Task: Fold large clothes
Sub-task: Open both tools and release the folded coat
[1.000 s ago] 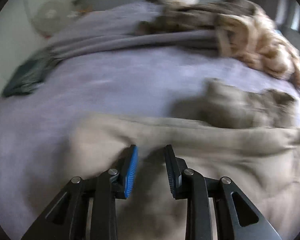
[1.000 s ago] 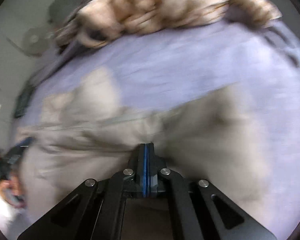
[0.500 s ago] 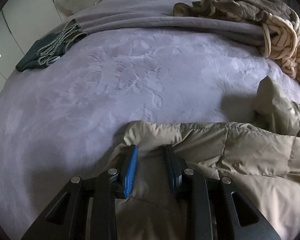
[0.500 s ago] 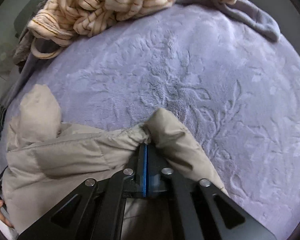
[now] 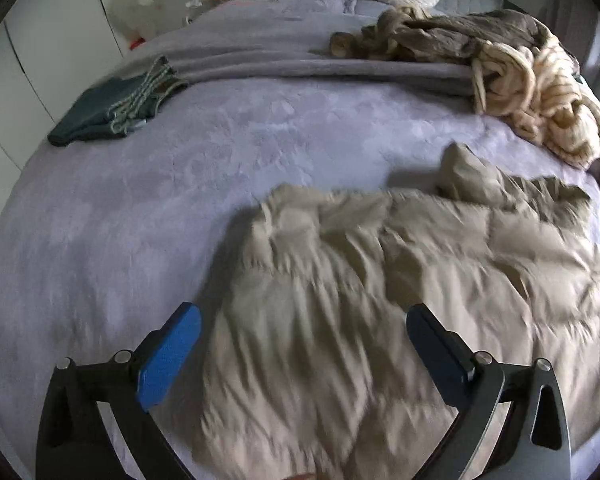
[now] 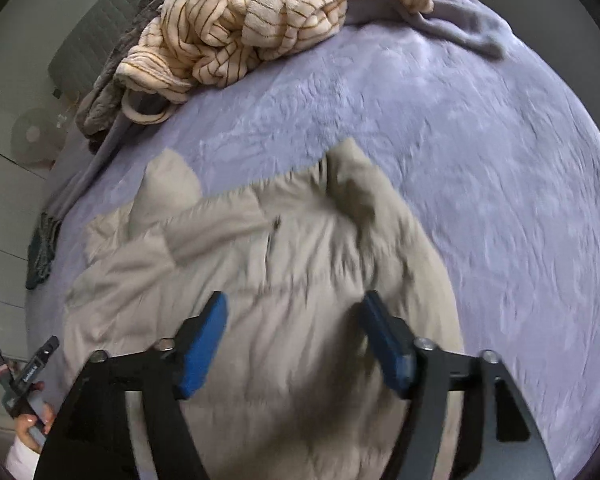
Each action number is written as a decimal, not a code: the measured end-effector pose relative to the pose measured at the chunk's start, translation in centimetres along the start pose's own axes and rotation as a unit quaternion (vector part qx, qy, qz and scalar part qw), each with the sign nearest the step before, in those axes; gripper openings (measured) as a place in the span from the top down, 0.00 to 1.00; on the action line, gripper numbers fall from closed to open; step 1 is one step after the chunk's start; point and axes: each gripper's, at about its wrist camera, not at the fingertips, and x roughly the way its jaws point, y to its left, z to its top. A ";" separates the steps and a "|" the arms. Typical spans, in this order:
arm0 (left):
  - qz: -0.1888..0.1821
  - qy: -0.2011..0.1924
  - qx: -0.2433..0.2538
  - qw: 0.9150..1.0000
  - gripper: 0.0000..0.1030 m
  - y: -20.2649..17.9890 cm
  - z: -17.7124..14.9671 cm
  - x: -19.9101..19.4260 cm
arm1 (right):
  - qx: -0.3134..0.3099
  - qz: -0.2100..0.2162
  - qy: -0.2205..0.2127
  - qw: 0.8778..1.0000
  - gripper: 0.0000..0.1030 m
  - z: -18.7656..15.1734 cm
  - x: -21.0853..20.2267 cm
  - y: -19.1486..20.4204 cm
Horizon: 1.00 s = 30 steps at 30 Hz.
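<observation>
Beige puffer jacket [image 5: 400,280] lies rumpled on the lavender bedspread [image 5: 140,208], near the striped fleece robe [image 6: 252,20]. Left gripper [image 5: 306,344] and right gripper [image 6: 296,332] hover above it, jaws just sprung wide, nothing pinched between them.

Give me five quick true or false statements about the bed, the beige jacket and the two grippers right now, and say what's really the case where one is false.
1. The beige puffer jacket lies on the lavender blanket. True.
2. The left gripper is clamped on the jacket. False: its jaws have just opened wide and hold nothing.
3. The right gripper stands open above the jacket. True.
4. The striped cream garment is neatly folded. False: it lies in a crumpled heap.
5. A dark green folded garment lies on top of the jacket. False: it lies apart from it, near the far left edge of the bed in the left wrist view.
</observation>
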 end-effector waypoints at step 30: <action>-0.086 0.110 -0.094 0.986 0.00 1.6 -12.0 -2.6 | 0.162 0.101 0.054 0.980 0.00 -13.9 -2.2 -5.5</action>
